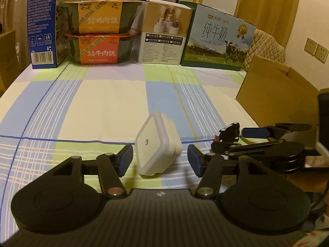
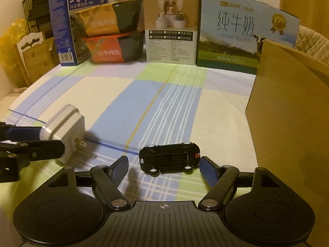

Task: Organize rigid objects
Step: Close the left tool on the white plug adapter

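White plug adapter (image 1: 158, 144) tilted; black toy car (image 2: 169, 157) sideways.

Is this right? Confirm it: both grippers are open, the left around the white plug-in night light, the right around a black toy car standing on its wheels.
Not quite. The right wrist view shows the black toy car lying on its side, underside facing the camera. The rest holds: left gripper open around the white night light, right gripper open around the car.

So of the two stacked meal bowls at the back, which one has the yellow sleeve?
The top bowl has the yellow sleeve; the bottom bowl beneath it wears an orange-red one. Both sit between the blue milk carton and the white box.
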Tool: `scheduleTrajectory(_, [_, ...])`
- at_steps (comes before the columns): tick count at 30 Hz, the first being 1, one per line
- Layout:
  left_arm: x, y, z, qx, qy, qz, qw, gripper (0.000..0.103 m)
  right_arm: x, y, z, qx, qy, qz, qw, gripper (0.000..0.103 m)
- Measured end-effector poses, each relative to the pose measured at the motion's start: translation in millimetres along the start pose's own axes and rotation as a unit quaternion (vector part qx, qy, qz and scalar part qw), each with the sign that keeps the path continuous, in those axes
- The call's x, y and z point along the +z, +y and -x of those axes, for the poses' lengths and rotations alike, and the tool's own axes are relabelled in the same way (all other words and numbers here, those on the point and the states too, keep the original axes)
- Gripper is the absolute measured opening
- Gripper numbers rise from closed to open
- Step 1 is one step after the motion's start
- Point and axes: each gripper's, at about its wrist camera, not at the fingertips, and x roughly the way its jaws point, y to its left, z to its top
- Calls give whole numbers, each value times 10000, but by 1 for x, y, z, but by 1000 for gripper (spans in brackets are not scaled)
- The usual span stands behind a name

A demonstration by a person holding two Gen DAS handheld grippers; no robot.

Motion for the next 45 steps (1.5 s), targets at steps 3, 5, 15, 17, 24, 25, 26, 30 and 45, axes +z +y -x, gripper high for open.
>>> scheduleTrajectory(3, [0,-5,0,51,-52,-236,9997,59,-1,0,-3,0,-87,203,9998,73])
scheduleTrajectory(5, [0,-10,-2,118,-57,-434,9990,59,-2,-1,-5,15,-105,245,9996,73])
scheduleTrajectory(15, [-2,-10,-9,175,-16,-423,9990,57,1,-7,-5,145,-74,86,9998,64])
scheduleTrajectory(17, [-2,-10,-10,193,-21,-403,9990,56,4,-7,-3,125,-100,56,9999,64])
scheduleTrajectory(24, [-1,-11,-11,236,-64,-400,9989,42,15,-5,10,-22,-316,-32,9995,64])
scheduleTrajectory(25, [-1,-11,-11,255,-68,-406,9988,41,15,-6,10,-31,-314,-56,9995,64])
scheduleTrajectory(26, [-1,-12,-11,270,-71,-426,9987,41,16,-6,10,-39,-297,-65,9995,64])
scheduleTrajectory(30, [-1,-16,-15,310,-62,-548,9980,34,15,-8,8,-81,-220,-97,9997,64])
scheduleTrajectory(45, [4,-4,-9,358,-90,-2,9993,26,17,-7,11,-49,-264,-116,9996,64])
